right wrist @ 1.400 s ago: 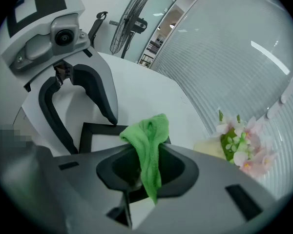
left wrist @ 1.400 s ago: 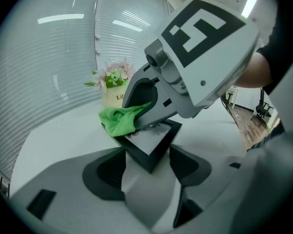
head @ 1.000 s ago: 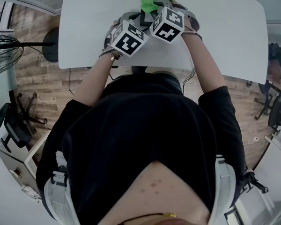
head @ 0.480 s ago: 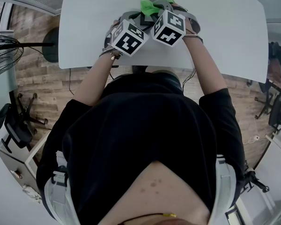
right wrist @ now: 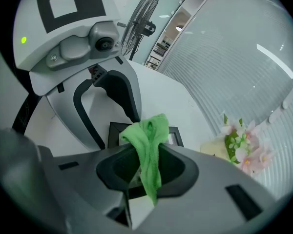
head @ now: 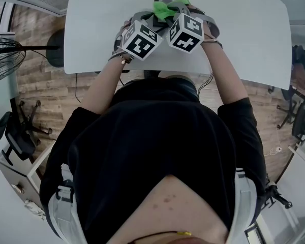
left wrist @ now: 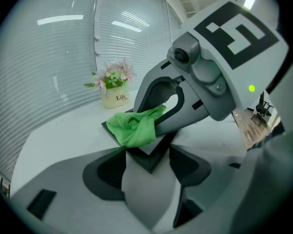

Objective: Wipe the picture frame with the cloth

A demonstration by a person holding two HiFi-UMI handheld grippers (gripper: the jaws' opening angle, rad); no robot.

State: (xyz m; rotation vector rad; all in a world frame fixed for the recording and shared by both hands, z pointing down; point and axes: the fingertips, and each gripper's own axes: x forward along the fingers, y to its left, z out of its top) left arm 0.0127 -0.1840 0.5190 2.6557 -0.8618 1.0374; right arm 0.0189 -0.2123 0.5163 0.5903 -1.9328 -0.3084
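Nearest to me, low in the left gripper view, my left claw (left wrist: pixel 146 165) stands wide with the near corner of the frame (left wrist: pixel 154 154) between its jaws. Both pads look pressed against the corner's two edges, so I call that a grip on the frame. The frame is black and lies flat on the white table (left wrist: pixel 63 130), just below the middle of that view. Over to the right gripper view, lower middle: my right claw (right wrist: pixel 149 168) is closed on the cloth (right wrist: pixel 147 139). The green strip runs down through the jaws, and its bunched top pokes out above them. That bunch sits on the frame's top face, and in the left gripper view it covers the left part of the frame at the picture's center. My right claw's arched fingers come down onto it from the upper right. From the head view, both marker cubes sit side by side at top center, over the near half of the table, with green cloth and a black frame edge showing just beyond them. Farther back, left of center in the left gripper view, a small cream pot (left wrist: pixel 115 97) of pink flowers stands on the table, apart from the frame. Behind it, pale blinds (left wrist: pixel 63 57) fill the upper left. In the right gripper view a standing fan (right wrist: pixel 139 21) shows at the top center, well beyond the table.
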